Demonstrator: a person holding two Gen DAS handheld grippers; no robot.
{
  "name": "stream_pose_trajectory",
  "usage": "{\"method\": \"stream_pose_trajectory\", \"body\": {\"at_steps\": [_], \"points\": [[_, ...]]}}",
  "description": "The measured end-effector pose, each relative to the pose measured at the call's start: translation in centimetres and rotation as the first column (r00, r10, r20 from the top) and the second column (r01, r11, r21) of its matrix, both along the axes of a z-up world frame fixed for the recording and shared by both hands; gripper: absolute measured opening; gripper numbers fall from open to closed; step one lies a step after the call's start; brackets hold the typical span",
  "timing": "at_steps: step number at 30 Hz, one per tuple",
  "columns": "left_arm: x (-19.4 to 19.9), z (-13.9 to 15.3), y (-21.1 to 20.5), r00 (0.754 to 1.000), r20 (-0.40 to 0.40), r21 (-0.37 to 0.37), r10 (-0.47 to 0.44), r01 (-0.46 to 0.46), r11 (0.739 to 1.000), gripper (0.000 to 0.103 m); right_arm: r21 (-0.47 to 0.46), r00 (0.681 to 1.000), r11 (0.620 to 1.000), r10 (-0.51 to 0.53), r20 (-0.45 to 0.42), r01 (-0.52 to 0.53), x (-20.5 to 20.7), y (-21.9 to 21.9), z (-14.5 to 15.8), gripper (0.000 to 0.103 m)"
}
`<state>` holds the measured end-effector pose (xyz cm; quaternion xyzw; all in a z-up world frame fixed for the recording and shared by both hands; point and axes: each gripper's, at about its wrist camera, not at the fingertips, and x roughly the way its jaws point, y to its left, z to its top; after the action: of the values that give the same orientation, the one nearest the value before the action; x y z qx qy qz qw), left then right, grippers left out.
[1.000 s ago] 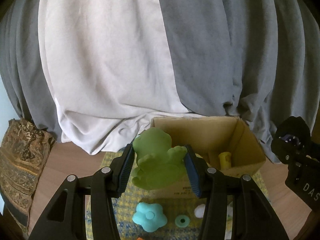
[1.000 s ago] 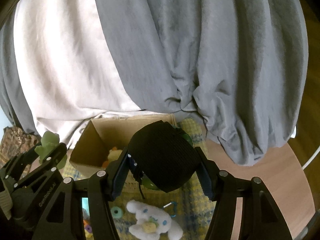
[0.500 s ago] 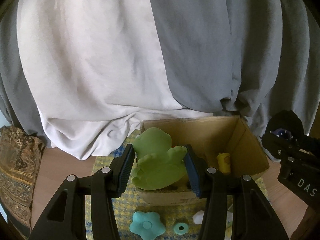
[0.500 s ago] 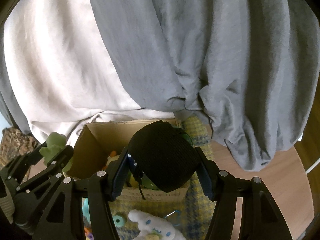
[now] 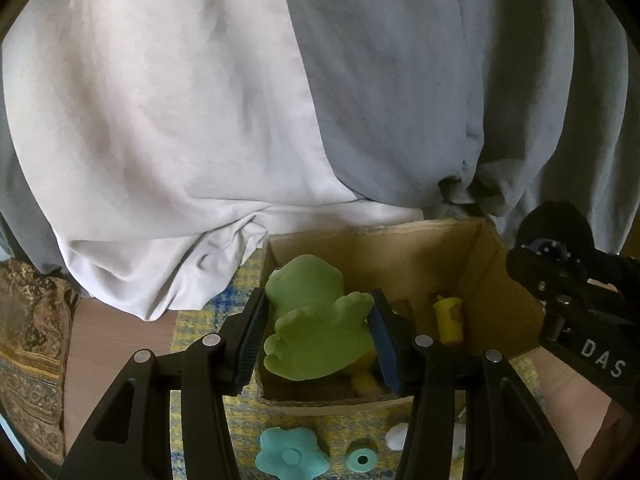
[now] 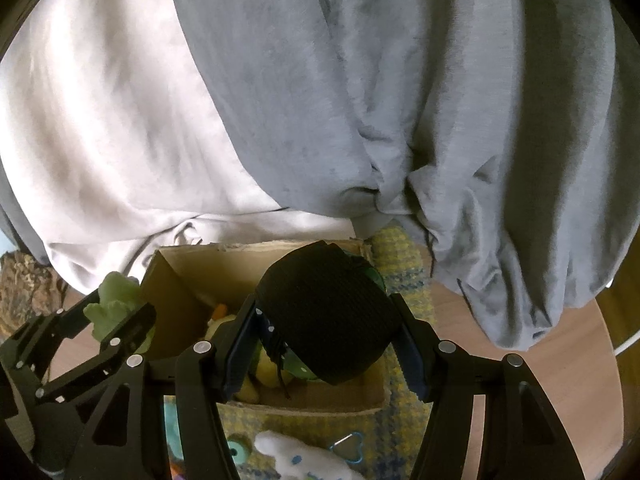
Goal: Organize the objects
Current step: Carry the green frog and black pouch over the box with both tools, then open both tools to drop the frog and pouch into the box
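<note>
The left gripper (image 5: 318, 330) has its blue-padded fingers (image 5: 251, 332) pinched on a green frog toy (image 5: 316, 320), one pad on each flank. The frog hangs over the near-left part of an open cardboard box (image 5: 504, 276), which stands on a yellow-and-blue woven mat (image 5: 240, 280). Inside the box, at about 3 o'clock from the frog, a small yellow toy (image 5: 450, 318) stands upright against the right wall, and more yellow shapes lie on the floor of the box under the frog — too hidden to name.

On the mat in front of the box, at 6 o'clock from the frog, lie a teal flower-shaped piece (image 5: 292, 456) and, just to its right, a small teal ring (image 5: 362, 459). A white plush (image 5: 396, 436) peeks out behind the right finger.

The right gripper (image 6: 322, 338) has its fingers (image 6: 408, 354) pressed on a black rounded mesh object (image 6: 328, 316), with something green and dotted tucked under it; a black cord dangles from its lower left. It is held above the right half of the box (image 6: 192, 276). From this view the frog (image 6: 114, 308) and the left gripper (image 6: 116, 320) show at 9 o'clock, at the box's left edge. A white plush with blue spots (image 6: 308, 460) and a blue wire clip (image 6: 346, 444) lie on the mat (image 6: 396, 248) at 6 o'clock.

Grey and white draped cloth (image 5: 200, 100) fills the background behind the box, and a patterned cushion (image 5: 32, 340) sits at 9 o'clock on the wooden desk (image 6: 560, 356).
</note>
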<state>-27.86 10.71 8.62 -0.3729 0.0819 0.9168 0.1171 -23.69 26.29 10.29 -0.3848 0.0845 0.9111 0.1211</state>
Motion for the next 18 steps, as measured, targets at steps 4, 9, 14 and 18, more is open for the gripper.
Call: {"method": "stream_pose_trajectory", "body": {"at_steps": [4,9,14,18], "points": [[-0.17,-0.11,0.18,1.000,0.005,-0.005,-0.003,0.003,1.000,0.050,-0.008,1.000,1.000,0.004,0.011,-0.004,-0.52,0.15,-0.36,0.062],[-0.28,-0.39,0.36,1.000,0.015,-0.013,-0.003,0.003,1.000,0.050,-0.011,1.000,1.000,0.005,0.010,-0.004,-0.65,0.29,-0.48,0.063],[0.05,-0.17,0.25,1.000,0.000,-0.004,0.007,-0.007,1.000,0.072,-0.008,1.000,1.000,0.000,-0.002,0.000,-0.56,0.43,-0.29,0.074],[0.39,0.06,0.43,1.000,-0.018,-0.030,0.018,-0.018,0.999,0.076,0.009,1.000,1.000,-0.016,-0.027,0.016,-0.14,0.59,0.40,0.089]]}}
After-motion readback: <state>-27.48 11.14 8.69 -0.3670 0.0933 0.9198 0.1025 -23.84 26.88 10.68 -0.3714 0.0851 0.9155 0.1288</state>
